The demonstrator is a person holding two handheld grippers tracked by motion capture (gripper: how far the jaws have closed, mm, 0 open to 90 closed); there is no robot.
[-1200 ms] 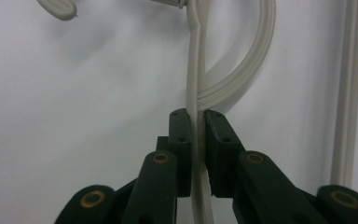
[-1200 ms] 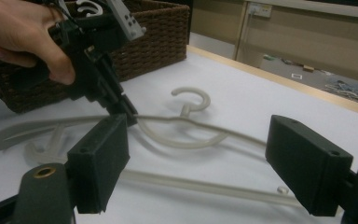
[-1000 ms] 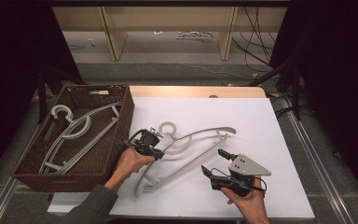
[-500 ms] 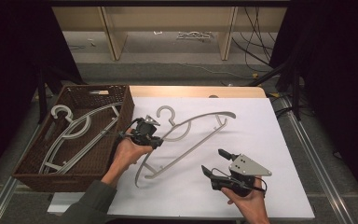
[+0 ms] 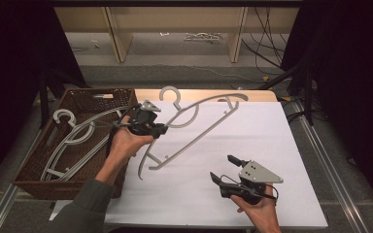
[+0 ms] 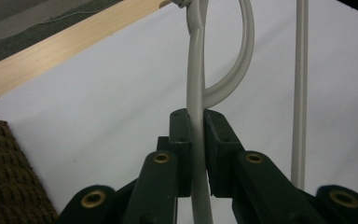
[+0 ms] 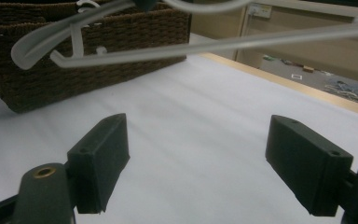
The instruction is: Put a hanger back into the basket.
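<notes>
1. My left gripper (image 5: 161,129) pinched the grey plastic hanger (image 5: 201,121) by its shoulder bar, just below the hook (image 5: 169,93); the pads (image 6: 181,135) pressed the bar from both sides.
2. I held the hanger clear of the bench (image 5: 272,141), tilted, its far end hanging lower, probably so it could swing over the wicker basket (image 5: 85,99) beside it.
3. Two more hangers (image 5: 73,138) lay in that basket, which I judged to be the destination.
4. My right gripper (image 5: 225,171) sat low on the bench, jaws spread and empty, well apart from the hanger, likely kept out of the way.
</notes>
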